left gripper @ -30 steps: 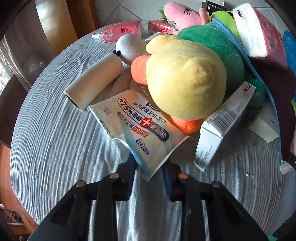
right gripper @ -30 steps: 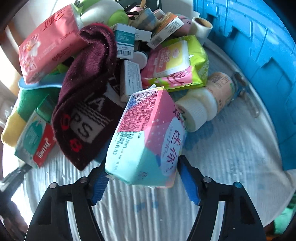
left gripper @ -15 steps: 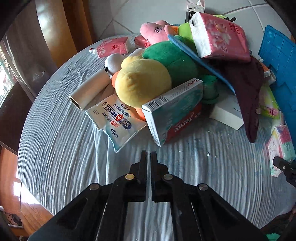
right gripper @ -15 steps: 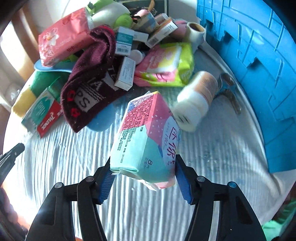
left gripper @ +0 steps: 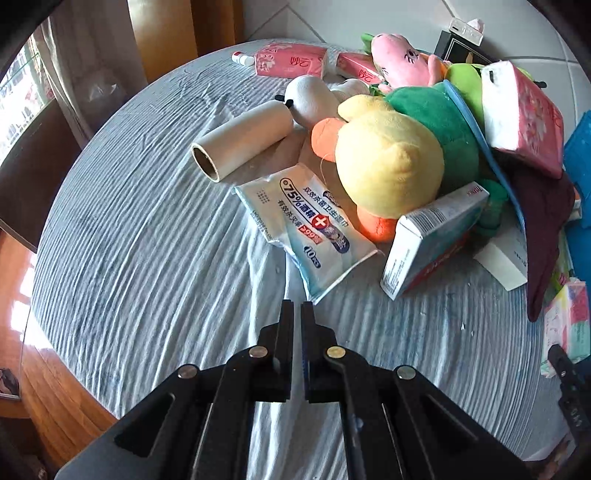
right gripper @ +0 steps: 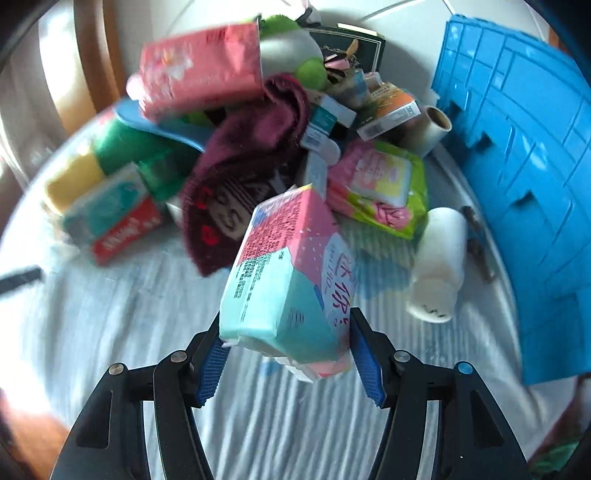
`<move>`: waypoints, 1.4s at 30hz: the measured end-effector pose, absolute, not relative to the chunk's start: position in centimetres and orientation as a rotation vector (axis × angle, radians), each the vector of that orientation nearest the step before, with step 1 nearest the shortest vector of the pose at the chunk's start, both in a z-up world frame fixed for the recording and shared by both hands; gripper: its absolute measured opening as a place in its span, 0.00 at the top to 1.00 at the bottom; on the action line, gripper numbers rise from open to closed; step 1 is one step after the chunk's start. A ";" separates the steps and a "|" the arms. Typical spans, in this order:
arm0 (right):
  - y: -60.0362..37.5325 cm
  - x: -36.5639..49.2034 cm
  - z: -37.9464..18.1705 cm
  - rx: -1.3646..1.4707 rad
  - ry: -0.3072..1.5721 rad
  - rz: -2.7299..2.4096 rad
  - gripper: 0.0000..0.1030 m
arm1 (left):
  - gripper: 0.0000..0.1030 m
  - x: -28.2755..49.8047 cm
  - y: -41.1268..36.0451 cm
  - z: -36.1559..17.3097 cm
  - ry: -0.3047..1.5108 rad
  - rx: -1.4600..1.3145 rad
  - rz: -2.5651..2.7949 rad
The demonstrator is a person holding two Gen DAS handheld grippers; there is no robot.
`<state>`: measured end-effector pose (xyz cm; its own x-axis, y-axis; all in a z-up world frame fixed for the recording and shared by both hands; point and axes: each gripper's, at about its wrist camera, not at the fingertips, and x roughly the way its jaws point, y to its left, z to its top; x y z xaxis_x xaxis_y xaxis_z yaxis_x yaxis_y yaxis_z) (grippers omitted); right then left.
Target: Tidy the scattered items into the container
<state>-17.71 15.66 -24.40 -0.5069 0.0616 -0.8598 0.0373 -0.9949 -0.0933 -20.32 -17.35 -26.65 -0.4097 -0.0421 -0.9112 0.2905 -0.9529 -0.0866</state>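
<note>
The tissue pack (right gripper: 291, 273) sat clamped in the right claw (right gripper: 288, 354), lifted off the desk (right gripper: 110, 314); the left claw (left gripper: 297, 317) was closed, empty. The blue container (right gripper: 524, 184) waited beside; most clutter remained outside.

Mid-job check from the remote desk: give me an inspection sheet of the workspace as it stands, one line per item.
Surface: round table under a wrinkled pale striped cloth.
Job's things: pink-and-teal soft tissue pack lifted clear of the cloth; blue plastic crate at the table's right side.
Clutter: yellow plush duck, white cardboard-core roll, blue-and-white wet-wipe pouch, maroon knitted sock, white plastic bottle lying on its side, boxes and packets heaped together.
Grippers: left tool shut, empty; right tool clamped on the tissue pack.
Cables: nothing seen.
Surroundings: white tiled floor, wooden furniture.
</note>
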 end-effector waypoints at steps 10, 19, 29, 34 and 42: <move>15.6 -18.7 -27.3 -1.641 -0.099 2.666 0.39 | 0.96 -26.8 -18.3 -28.6 0.417 1.535 -2.450; 16.5 -19.2 -28.4 -1.732 -0.064 2.650 0.34 | 0.96 -26.1 -17.8 -29.4 0.375 1.498 -2.480; 16.6 -19.2 -28.0 -1.758 -0.081 2.686 0.33 | 0.00 -22.0 -15.5 -23.9 0.420 1.417 -2.656; 17.1 -18.9 -27.2 -1.747 -0.067 2.714 0.33 | 0.00 -21.9 -14.8 -23.2 0.416 1.433 -2.631; 19.7 -18.1 -25.9 -1.695 -0.017 2.731 0.33 | 0.02 -22.0 -8.1 -23.9 0.263 1.543 -2.710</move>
